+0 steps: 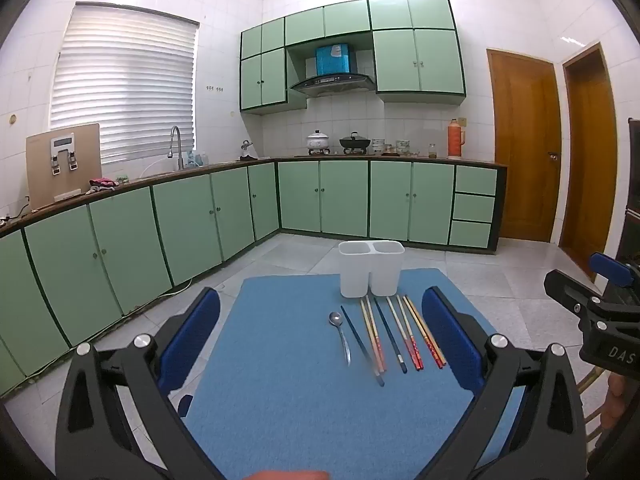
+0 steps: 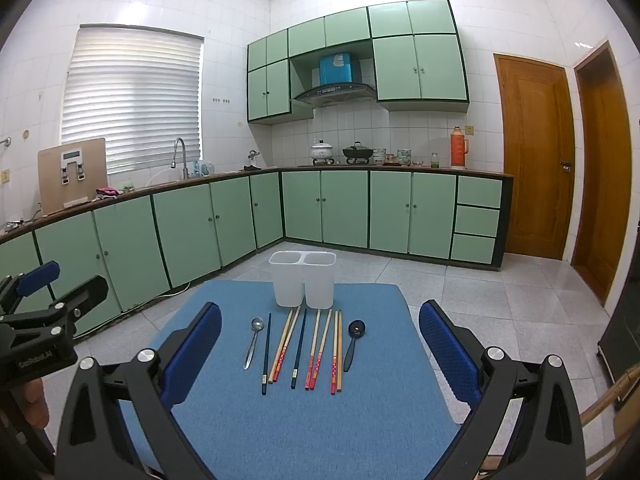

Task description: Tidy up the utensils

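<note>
My left hand-held gripper (image 1: 320,332) stands with its blue-padded jaws spread wide and nothing between the pads, hovering above the near part of the blue felt-covered bench (image 1: 280,400). My right hand-held gripper (image 2: 320,336) is the same: jaws fully apart, empty, tilted slightly down over that bench, and each gripper shows at the edge of the other's view. Ahead of both, the utensils lie flat in a row with their handles toward me. From the right wrist view, left to right, I see a small silver metal spoon (image 2: 253,342), a dark blue chopstick (image 2: 266,354), a pair of light wooden chopsticks with red patterned ends (image 2: 282,348), a second dark blue chopstick (image 2: 299,348), two more pairs of wooden chopsticks with red patterned ends (image 2: 320,350), and a short black plastic spoon (image 2: 353,342) at the right end. They lie close beside one another; I cannot tell which of them touch. Just beyond their tips, at the far edge of the bench, stands a white translucent plastic utensil holder with two compartments (image 2: 303,280), upright, and I see nothing in either compartment. Behind it are the grey tiled floor (image 2: 480,288) and the pale green kitchen cabinets (image 2: 344,208).
</note>
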Motion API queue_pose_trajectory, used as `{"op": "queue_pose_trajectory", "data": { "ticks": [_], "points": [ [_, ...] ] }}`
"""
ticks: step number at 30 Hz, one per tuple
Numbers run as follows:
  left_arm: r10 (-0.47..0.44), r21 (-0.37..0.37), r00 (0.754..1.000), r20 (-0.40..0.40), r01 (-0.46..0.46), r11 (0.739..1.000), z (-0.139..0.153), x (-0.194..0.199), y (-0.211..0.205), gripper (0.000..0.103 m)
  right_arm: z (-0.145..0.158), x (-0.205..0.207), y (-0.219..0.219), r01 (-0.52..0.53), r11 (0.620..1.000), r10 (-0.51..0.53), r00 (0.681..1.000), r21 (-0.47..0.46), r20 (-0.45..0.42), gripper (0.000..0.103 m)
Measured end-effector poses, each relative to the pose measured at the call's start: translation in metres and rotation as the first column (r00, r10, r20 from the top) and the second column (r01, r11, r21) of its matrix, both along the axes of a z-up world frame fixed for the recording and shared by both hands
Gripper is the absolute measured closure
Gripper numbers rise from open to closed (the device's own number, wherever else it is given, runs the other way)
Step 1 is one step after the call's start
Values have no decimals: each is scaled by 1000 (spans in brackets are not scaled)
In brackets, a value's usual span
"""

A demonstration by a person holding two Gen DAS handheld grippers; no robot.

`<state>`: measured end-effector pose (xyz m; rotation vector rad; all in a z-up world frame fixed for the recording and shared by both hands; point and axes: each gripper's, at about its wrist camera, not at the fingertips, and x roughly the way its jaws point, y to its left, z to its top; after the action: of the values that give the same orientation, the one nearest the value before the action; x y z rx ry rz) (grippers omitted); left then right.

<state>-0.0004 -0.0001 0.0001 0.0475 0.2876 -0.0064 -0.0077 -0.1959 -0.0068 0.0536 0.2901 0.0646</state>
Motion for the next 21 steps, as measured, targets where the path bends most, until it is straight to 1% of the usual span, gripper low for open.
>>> {"op": "queue_pose_trajectory", "data": {
  "ticks": [8,9,13,15,21],
  "points": [
    [-3,0,1000,2,3,1000,-1,0,-2,5,0,0,0,-1,1000,1,1000,3,-1,6],
    [-2,2,1000,1,2,1000,-6,1,-3,5,0,0,0,-1,1000,1,1000,3,-1,6],
    [4,6,1000,0,-4,1000,-10,3,-7,5,0,0,0,0,1000,0,1000,2,-1,6],
    [4,0,1000,-1,-4,1000,0,-2,-1,5,1,0,0,0,1000,0,1000,2,-1,6],
    [8,1,1000,2,-8,1000,1,-3,-3,5,1,0,0,0,1000,0,1000,3,0,6]
  ]
}}
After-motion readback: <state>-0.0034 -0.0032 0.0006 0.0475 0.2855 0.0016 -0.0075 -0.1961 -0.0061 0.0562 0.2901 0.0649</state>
